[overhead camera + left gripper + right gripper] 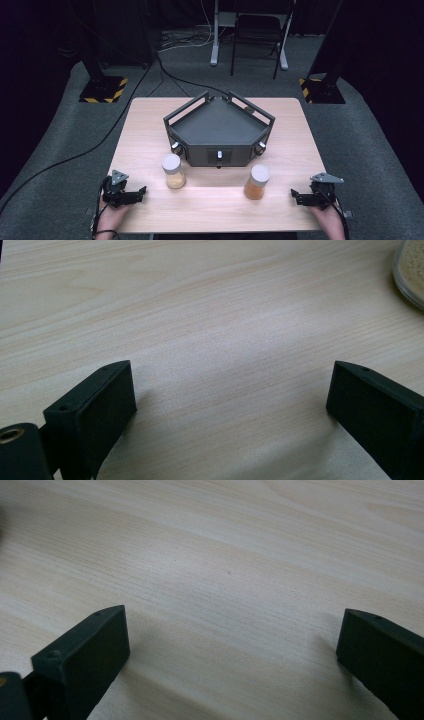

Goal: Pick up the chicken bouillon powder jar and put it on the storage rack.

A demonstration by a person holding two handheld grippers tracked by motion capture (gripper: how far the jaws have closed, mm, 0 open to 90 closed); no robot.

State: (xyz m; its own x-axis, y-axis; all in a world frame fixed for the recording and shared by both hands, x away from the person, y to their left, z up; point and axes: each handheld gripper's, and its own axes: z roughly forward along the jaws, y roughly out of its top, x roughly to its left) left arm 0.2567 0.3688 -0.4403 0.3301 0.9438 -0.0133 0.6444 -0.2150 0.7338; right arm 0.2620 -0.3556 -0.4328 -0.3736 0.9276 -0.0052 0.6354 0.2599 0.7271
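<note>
Jars (173, 170) upright, long axes vertical, lids up

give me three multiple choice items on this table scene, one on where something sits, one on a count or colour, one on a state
1. Where does the dark tray stand relative to the two jars?
A. behind them, toward the far edge of the table
B. in front of them, nearest the person
C. off the table, on the floor

2. How many white-lidded jars stand on the table?
A. one
B. two
C. four

3. How are the jaws of the left gripper?
A. clamped on a jar
C. pressed shut on nothing
B. wide open over bare wood

Answers:
1 A: the high view shows the tray beyond the left jar and the right jar.
2 B: one jar stands at each front corner of the tray.
3 B: the left gripper view shows the jaws far apart with bare tabletop between them.
</note>
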